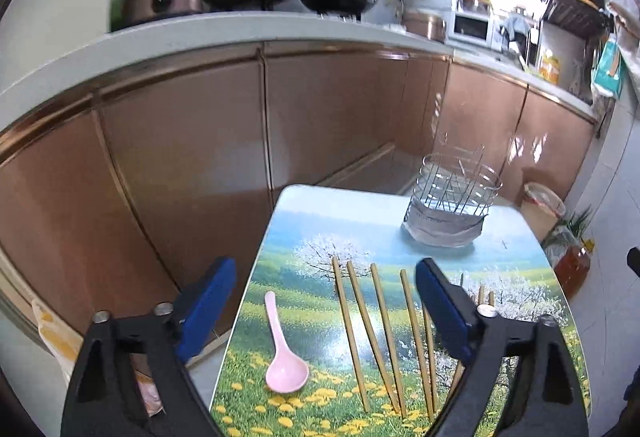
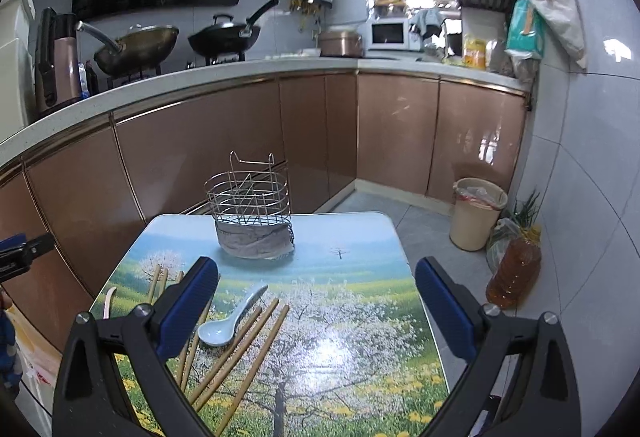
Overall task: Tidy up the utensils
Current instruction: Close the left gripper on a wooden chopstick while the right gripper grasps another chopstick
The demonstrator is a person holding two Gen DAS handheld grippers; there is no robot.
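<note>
Both grippers hang open and empty over the small landscape-printed table (image 2: 360, 237), the left gripper (image 1: 326, 301) above the pale pink plastic spoon (image 1: 285, 365) and scattered bamboo chopsticks (image 1: 384, 329), the right gripper (image 2: 316, 301) near the light blue spoon (image 2: 224, 329), with the wire utensil basket (image 2: 250, 213) upright at the far edge.

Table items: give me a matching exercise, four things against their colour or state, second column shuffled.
Things:
1. spoon at the left
2. spoon among the chopsticks
3. chopsticks
4. wire caddy

Descriptions:
A. upright at the far end, empty
B. pink
C. lying flat, tan
D. pale blue-white

Pairs: 1-B, 2-D, 3-C, 4-A
</note>
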